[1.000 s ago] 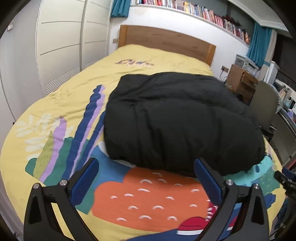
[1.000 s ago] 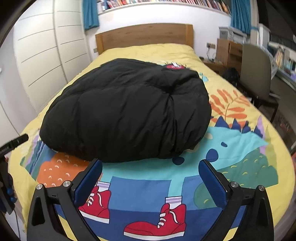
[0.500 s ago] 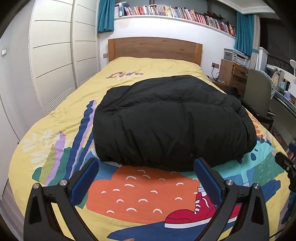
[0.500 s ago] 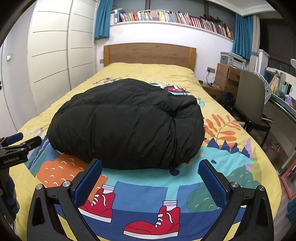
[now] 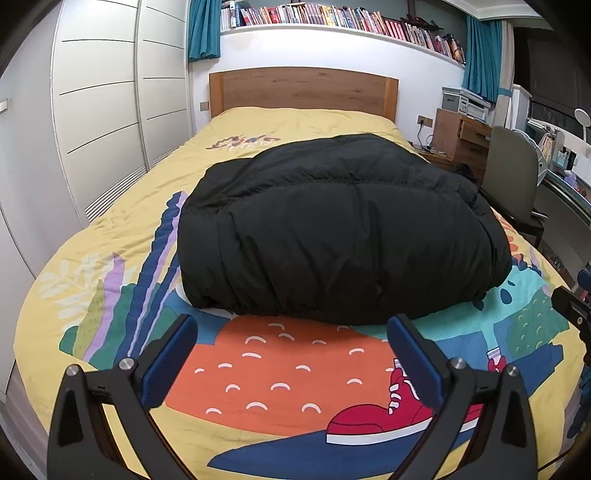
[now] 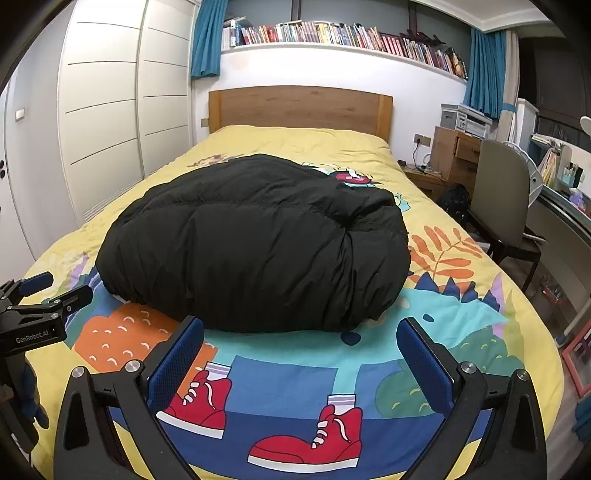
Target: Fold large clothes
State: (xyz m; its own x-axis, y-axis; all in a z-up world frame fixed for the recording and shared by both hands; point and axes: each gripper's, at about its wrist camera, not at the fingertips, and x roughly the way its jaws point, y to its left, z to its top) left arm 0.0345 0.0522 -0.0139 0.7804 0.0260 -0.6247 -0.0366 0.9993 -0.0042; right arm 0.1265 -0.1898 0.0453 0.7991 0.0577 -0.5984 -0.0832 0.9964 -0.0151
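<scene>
A black puffy down jacket [image 5: 332, 229] lies folded into a thick bundle in the middle of the bed; it also shows in the right wrist view [image 6: 255, 247]. My left gripper [image 5: 291, 332] is open and empty, held above the foot of the bed just short of the bundle's near edge. My right gripper [image 6: 301, 338] is open and empty too, in front of the bundle's near right side. The left gripper [image 6: 40, 295] shows at the left edge of the right wrist view, and the right gripper's body [image 5: 574, 314] shows at the right edge of the left wrist view.
The bed has a yellow cartoon-print cover [image 5: 277, 373] and a wooden headboard [image 5: 303, 90]. White wardrobe doors [image 5: 99, 110] run along the left. A chair [image 6: 498, 192], a desk and a wooden cabinet [image 6: 452, 155] stand to the right. A bookshelf [image 6: 332, 35] runs above.
Both grippers have drawn back and risen away from the jacket bundle, so more of the room and headboard shows. The jacket has not moved. Both jaws stay open.
</scene>
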